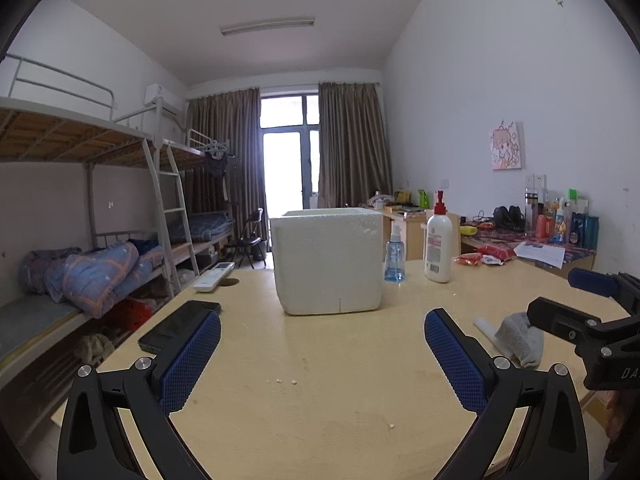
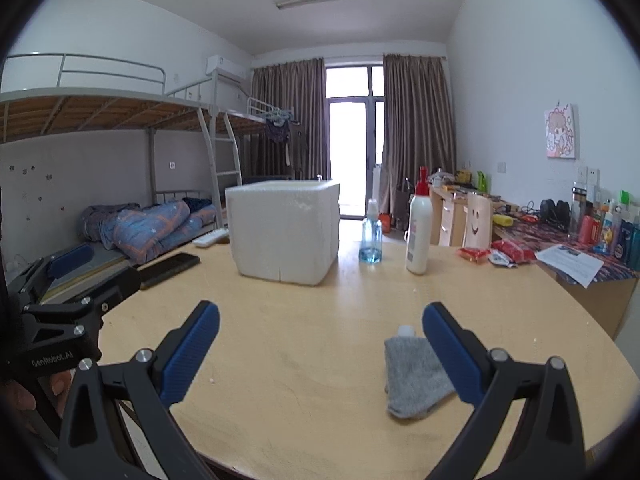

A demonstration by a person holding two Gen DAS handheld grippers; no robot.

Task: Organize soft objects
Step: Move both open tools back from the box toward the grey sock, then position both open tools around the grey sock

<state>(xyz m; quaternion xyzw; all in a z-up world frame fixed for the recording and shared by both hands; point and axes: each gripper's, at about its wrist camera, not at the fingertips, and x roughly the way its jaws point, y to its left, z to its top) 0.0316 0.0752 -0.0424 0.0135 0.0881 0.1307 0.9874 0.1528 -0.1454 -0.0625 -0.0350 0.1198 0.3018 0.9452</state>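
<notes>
A grey sock point(image 2: 414, 376) lies flat on the wooden table, partly over a white tube point(image 2: 406, 331). It sits just inside the right finger of my open right gripper point(image 2: 320, 320). In the left wrist view the sock point(image 1: 520, 338) lies at the right, under the right gripper's black body point(image 1: 580, 328). My left gripper point(image 1: 322, 328) is open and empty above bare table. A white foam box point(image 1: 328, 260), open at the top, stands upright at the table's middle, beyond both grippers; it also shows in the right wrist view point(image 2: 284, 230).
A black phone point(image 1: 176, 326) and a white remote point(image 1: 214, 276) lie left of the box. A blue spray bottle point(image 1: 395, 256) and a white pump bottle point(image 1: 439, 250) stand right of it. Red snack packets point(image 2: 496, 254) lie at the far right. Bunk beds line the left.
</notes>
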